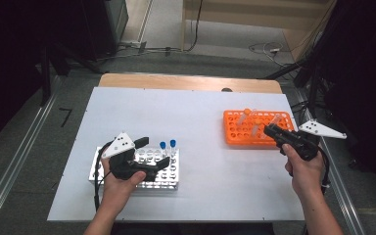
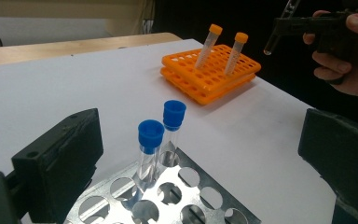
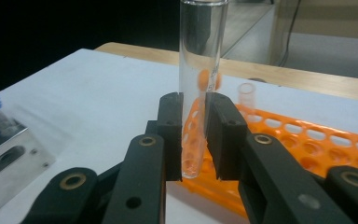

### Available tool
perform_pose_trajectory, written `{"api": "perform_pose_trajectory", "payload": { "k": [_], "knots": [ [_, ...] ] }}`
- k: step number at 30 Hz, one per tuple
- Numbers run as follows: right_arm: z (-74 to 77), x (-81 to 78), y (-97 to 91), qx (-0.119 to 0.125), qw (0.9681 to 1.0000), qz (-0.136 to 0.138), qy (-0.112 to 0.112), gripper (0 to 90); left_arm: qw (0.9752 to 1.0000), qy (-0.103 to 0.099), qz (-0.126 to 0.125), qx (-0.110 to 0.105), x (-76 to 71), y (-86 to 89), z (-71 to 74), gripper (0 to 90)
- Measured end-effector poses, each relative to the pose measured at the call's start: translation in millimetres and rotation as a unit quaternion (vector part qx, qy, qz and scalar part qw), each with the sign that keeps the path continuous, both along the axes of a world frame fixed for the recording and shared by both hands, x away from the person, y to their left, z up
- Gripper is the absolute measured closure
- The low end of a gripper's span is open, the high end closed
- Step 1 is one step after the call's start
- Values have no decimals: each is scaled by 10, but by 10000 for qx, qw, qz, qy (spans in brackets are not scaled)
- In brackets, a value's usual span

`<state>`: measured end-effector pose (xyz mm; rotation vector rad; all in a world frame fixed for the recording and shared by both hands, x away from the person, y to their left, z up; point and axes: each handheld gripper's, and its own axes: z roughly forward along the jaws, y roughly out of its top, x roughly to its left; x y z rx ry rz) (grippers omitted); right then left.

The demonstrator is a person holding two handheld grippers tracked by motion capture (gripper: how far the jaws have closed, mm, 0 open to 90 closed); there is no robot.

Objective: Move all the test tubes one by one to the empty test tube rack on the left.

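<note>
My right gripper (image 3: 195, 135) is shut on an uncapped clear tube (image 3: 200, 70), upright between the pads, just above the near edge of the orange rack (image 3: 335, 149). In the high view the right gripper (image 1: 270, 130) hovers at the right front of the orange rack (image 1: 235, 139). Two orange-capped tubes (image 2: 209, 42) (image 2: 237, 49) lean in that rack (image 2: 205, 88). My left gripper (image 1: 154, 152) stands open over the metal rack (image 1: 169, 183), nothing between its jaws. Two blue-capped tubes (image 2: 150, 135) (image 2: 174, 114) stand in the metal rack (image 2: 205, 186) ahead of the left gripper (image 2: 200, 158).
Both racks rest on a white sheet (image 1: 196, 122) over a wooden table (image 1: 186, 81). The sheet between the racks is bare. Another uncapped tube (image 3: 247, 93) stands in the orange rack. Cables lie on the floor (image 1: 264, 49) beyond the table.
</note>
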<state>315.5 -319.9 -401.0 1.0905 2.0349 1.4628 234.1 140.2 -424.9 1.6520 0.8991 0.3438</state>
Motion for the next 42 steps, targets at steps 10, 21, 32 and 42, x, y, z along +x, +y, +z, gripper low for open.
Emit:
{"api": "perform_pose_trajectory", "payload": {
  "k": [10, 21, 32, 42],
  "knots": [
    [-62, -222, 389, -44, 9975, 694, 127, 740, 9999, -84, -114, 11, -21, -59, 49, 19],
    [-131, -413, 846, -195, 9892, 1443, 148, 740, 9989, -88, -466, -10, -49, -224, 73, 102],
    [-184, -506, 1086, -289, 9829, 1810, 175, 741, 9977, -113, -662, 107, -71, -460, 122, 286],
    [-225, -606, 1278, -368, 9759, 2140, 216, 741, 9933, -173, -1137, -79, -59, -595, 155, 498]
  ]
}}
